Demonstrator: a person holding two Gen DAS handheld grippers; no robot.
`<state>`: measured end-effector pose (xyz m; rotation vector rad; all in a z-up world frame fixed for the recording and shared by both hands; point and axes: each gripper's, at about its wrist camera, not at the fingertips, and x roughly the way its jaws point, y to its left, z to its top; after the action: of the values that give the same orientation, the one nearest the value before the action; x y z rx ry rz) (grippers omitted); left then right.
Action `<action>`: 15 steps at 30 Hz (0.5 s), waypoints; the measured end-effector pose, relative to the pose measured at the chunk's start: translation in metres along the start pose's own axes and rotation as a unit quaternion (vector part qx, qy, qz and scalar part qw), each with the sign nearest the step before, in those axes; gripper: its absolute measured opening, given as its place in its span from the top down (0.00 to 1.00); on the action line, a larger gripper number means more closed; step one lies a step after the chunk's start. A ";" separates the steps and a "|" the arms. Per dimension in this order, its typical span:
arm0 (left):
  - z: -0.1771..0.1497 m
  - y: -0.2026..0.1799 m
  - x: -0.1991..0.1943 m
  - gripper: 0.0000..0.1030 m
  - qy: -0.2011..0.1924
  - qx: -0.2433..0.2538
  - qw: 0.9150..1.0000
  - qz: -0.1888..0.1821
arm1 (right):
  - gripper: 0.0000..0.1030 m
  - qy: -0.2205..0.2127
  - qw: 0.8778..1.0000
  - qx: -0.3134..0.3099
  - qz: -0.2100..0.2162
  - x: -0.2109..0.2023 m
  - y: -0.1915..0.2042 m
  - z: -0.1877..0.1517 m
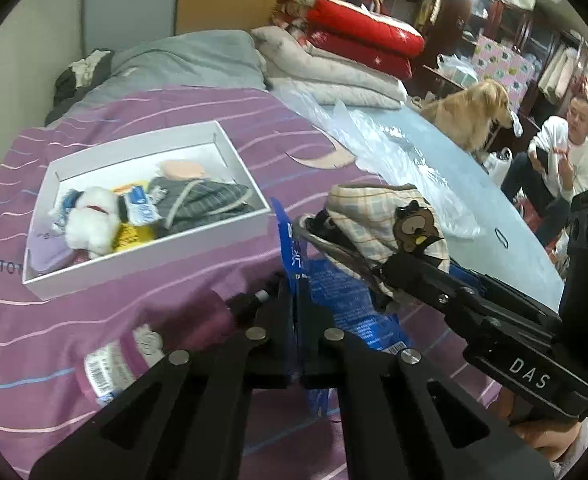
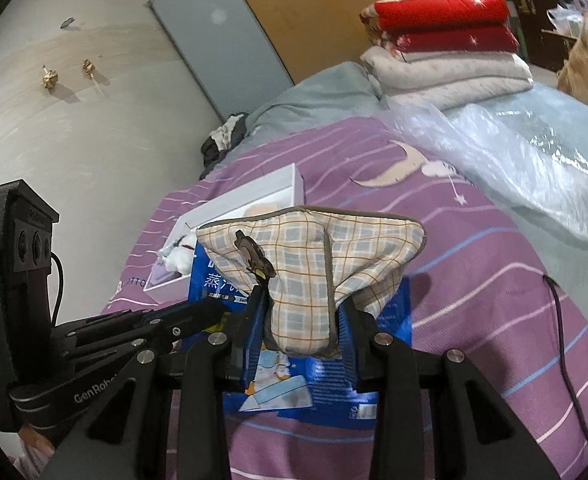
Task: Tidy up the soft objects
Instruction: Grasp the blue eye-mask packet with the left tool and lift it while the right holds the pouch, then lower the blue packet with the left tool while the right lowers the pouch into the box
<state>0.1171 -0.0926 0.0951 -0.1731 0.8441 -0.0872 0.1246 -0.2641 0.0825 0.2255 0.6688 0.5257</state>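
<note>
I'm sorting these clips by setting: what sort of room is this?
Most likely a lived-in bedroom. The work goes on atop a bed with a purple striped sheet, folded quilts are stacked at its far end, and clothes hang in a wardrobe behind a dog.

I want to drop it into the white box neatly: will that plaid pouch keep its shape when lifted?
Probably not. The plaid pouch bulges and sags around the right gripper, so it looks soft and floppy. It seems light, and the bear charm may dangle.

Left tongs (image 1: 297, 300) pinched shut; right tongs (image 2: 301, 320) clamped, angled downward
</note>
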 end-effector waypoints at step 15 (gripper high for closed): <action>0.032 0.055 -0.019 0.98 -0.045 -0.046 0.998 -0.004 | 0.69 -0.004 0.998 -0.049 0.026 0.028 0.050 0.035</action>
<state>0.1289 -0.0322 0.1193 -0.2651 0.7590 -0.0472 0.1465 -0.2082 0.1126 0.1525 0.6297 0.6056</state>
